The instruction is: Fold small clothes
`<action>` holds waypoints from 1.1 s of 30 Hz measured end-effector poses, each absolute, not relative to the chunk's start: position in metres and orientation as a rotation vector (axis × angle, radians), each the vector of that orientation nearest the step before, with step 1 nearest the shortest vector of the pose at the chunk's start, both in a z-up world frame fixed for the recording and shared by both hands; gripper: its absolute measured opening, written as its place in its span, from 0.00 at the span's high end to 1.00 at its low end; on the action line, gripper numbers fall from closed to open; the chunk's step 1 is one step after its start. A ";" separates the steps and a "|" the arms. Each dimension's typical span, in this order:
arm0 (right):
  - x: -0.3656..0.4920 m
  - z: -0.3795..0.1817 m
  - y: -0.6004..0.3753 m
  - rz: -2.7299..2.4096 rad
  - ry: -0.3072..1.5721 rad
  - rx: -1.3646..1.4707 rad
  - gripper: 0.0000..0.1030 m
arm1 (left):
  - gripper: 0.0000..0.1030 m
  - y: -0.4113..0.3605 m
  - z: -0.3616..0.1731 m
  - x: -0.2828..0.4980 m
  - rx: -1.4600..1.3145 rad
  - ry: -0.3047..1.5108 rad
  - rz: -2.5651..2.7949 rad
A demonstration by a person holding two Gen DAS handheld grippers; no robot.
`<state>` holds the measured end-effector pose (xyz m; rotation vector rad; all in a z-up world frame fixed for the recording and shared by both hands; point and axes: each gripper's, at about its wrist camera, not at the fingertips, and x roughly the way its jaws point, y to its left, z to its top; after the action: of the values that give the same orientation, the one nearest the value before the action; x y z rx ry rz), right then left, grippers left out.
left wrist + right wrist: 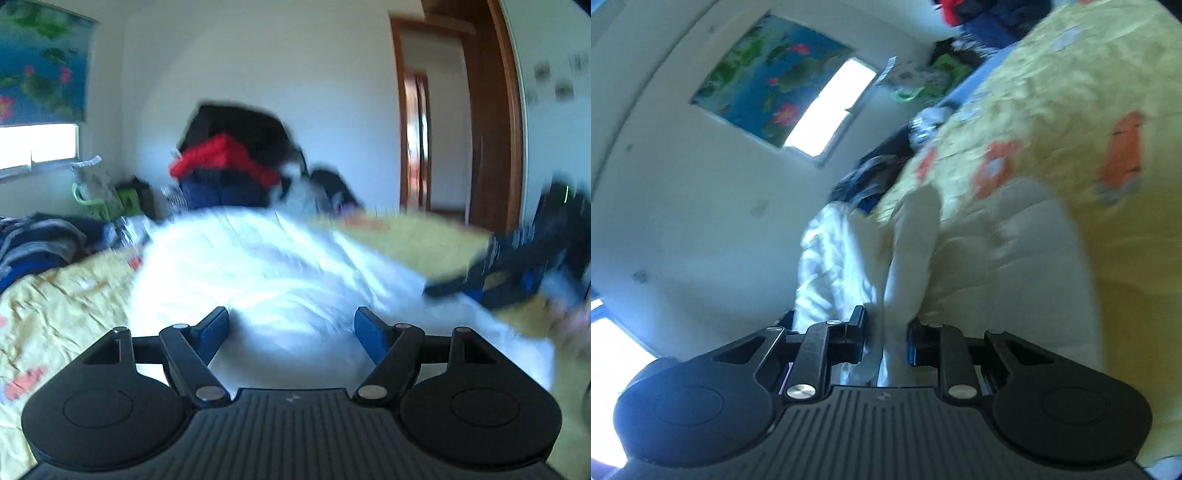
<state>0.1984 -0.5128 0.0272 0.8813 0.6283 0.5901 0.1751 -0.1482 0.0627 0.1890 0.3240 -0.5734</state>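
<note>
A white garment (266, 266) lies spread over the yellow bedspread (62, 295), blurred by motion. My left gripper (291, 328) stands open just above the garment's near part, its blue pads wide apart with nothing pressed between them. At the right of the left wrist view my right gripper (506, 280) shows as a dark blur at the garment's edge. In the rolled right wrist view, my right gripper (886, 332) is shut on a bunched fold of the white garment (908, 258), which rises out of the jaws and trails over the bedspread (1071, 92).
A heap of red, navy and black clothes (229, 166) is piled at the far side of the bed. Dark striped clothes (33, 240) lie at the left. A green basket (96, 199) stands under the window. A wooden doorway (436, 140) is at the right.
</note>
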 end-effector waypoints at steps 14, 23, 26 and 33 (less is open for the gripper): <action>0.194 0.110 -0.464 0.468 0.338 0.559 0.32 | 0.26 -0.221 0.027 0.200 0.454 0.416 -0.564; 0.321 0.081 -0.378 0.530 0.678 0.261 0.46 | 0.26 -0.238 0.029 0.212 0.467 0.428 -0.562; 0.350 0.037 -0.399 0.548 0.767 0.428 0.52 | 0.26 -0.236 0.029 0.222 0.429 0.468 -0.579; 0.347 0.000 -0.407 0.566 0.728 0.466 0.62 | 0.26 -0.233 0.024 0.241 0.346 0.512 -0.612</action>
<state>0.3470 -0.4074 -0.0001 0.4665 0.7278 0.5657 0.2408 -0.2328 0.0243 0.3464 0.5118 -0.6117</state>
